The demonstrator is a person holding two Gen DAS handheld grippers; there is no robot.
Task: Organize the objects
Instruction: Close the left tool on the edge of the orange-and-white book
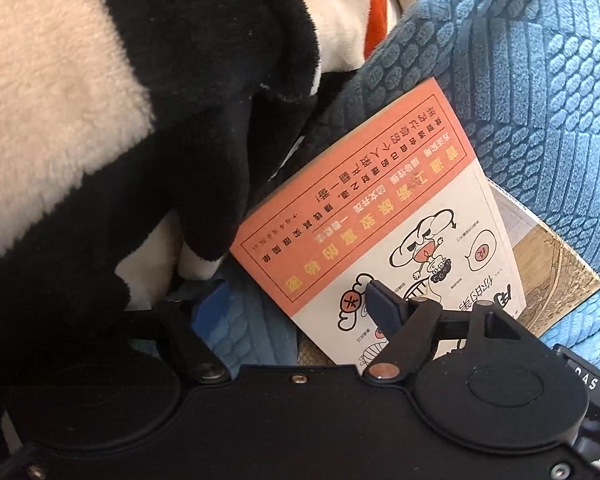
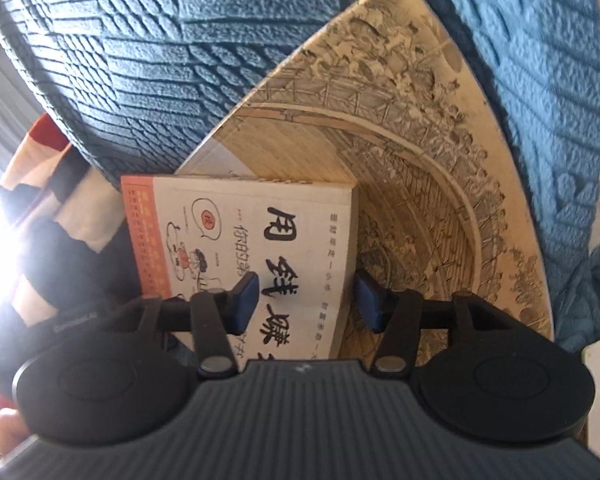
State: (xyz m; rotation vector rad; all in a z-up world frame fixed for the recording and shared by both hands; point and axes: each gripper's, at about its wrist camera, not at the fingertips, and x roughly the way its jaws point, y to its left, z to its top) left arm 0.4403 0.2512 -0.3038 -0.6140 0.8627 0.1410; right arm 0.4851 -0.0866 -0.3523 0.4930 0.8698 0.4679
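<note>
A small book [image 2: 268, 216] with a white cover, black characters and an orange band lies on a larger book [image 2: 400, 168] printed with a tan old painting. My right gripper [image 2: 306, 282] is open over the small book. Its left pad is above the cover and its right pad stands just past the page edge. The small book [image 1: 372, 216] leans beside a black-and-white panda plush [image 1: 120, 112] in the left wrist view. My left gripper [image 1: 276, 294] stands wide, its right pad over the cover. The plush hides its left finger.
A blue textured cushion or blanket [image 1: 520, 80] rises behind and around both books and wraps the top of the right wrist view as blue fabric [image 2: 160, 60]. Bright glare washes out the left edge there. Red and cream fabric [image 1: 374, 12] shows behind the plush.
</note>
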